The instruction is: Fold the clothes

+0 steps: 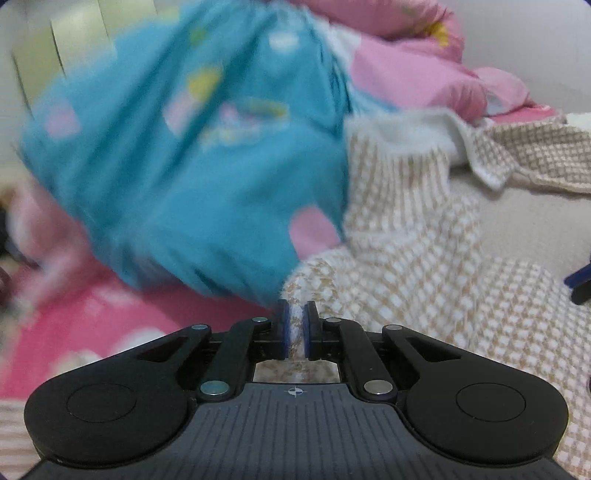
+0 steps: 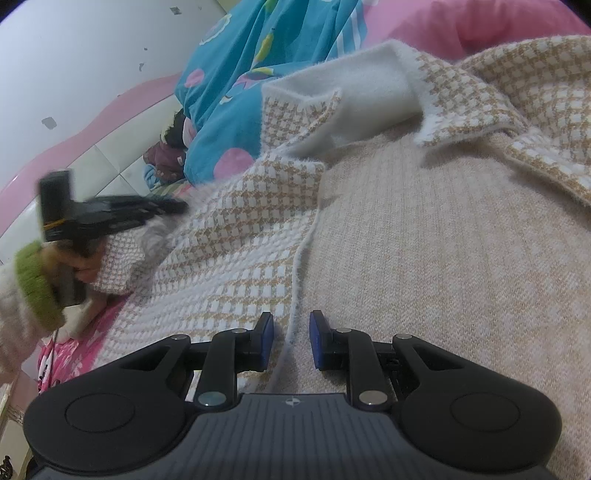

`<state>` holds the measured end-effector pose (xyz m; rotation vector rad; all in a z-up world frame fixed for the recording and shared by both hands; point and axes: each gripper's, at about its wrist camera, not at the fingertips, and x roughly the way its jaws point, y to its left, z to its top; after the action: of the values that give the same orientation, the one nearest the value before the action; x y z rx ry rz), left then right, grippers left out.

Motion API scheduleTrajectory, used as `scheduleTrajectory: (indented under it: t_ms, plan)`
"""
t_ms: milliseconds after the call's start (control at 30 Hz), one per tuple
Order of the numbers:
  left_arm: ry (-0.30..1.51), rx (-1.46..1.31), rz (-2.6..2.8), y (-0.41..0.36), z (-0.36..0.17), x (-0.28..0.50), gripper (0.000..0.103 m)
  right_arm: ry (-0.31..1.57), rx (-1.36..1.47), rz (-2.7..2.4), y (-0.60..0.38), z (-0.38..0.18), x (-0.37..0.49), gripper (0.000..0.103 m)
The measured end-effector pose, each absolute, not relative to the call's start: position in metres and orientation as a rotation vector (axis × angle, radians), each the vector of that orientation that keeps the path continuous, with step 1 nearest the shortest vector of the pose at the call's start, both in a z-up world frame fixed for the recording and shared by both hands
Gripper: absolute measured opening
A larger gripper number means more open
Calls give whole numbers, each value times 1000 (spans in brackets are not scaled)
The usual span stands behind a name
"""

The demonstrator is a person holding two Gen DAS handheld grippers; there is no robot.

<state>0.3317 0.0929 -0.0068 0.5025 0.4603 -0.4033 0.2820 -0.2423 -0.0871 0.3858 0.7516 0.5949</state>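
A pink bed carries a blue quilt and, spread across most of it, a checked cardigan lying open over its plain beige lining. The left gripper has its jaws closed tight on a fold of the cardigan's edge. The right gripper rests with jaws partly open astride the cardigan's white front hem, pads not pressing it.

Clear: beige knit panel from 12 to 3 o'clock. Obstructions: blue quilt at 11 o'clock; left gripper at 9 o'clock.
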Motion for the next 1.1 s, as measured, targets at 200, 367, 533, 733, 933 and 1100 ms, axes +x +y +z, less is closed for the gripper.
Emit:
scheduleTrajectory:
  t_ms: [200,367,533,733,933,1100]
  plan:
    - [351,631,-180,83,-16,338,5,752,386,596,-242,-87,284,22]
    - [381,646,-54,80,-48,377,5,752,388,598,-242,-88,285,22]
    - [406,714,-21,80,-77,392,8,754,405,604,-245,-87,286,22]
    - [388,637,-28,99,-45,375,20,755,408,606,-244,-85,286,22]
    - [348,556,-113,89,-16,353,22,755,405,606,-244,-85,285,22]
    - [455,524,-254,55,-39,371,22,754,408,606,-245,-86,284,22]
